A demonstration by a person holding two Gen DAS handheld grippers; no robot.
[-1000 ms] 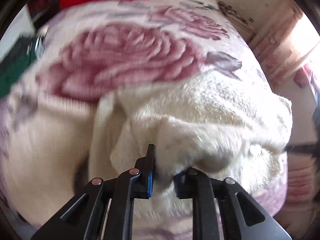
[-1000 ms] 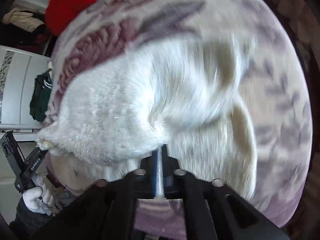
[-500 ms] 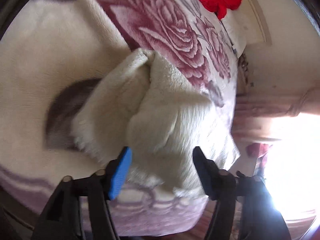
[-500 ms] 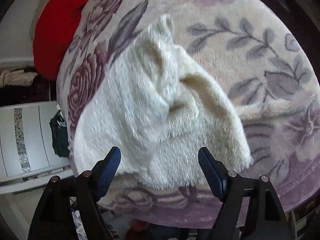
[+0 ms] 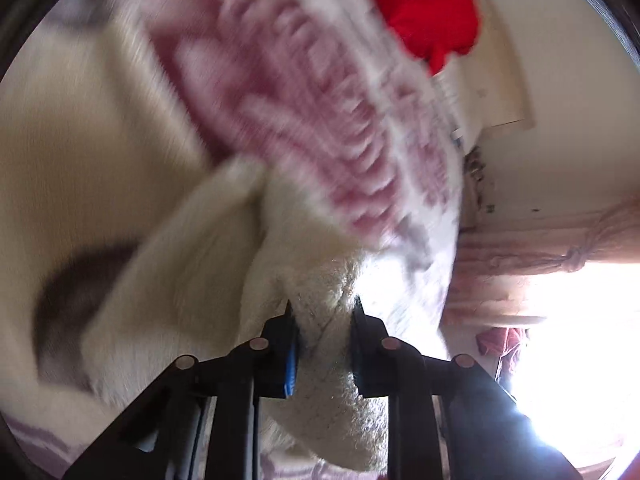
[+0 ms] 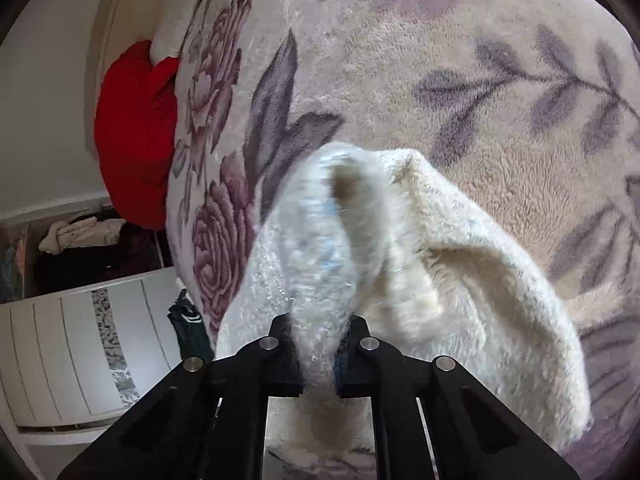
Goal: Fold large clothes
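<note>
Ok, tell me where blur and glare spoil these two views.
Left wrist view: floral blanket smeared by motion, window blown out white at lower right. Right wrist view: mostly sharp, only the white fleece garment above the right gripper is blurred.

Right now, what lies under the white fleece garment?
The white fleece garment lies on the floral blanket, which shows all around it. Whatever is beneath the garment's middle is covered.

No legible text in either view.
No letters, numbers, brand marks or signs can be read on anything in the left wrist or right wrist pictures; much of the left wrist view is blurred, and the only markings that show are woven flower and leaf patterns, not writing.
</note>
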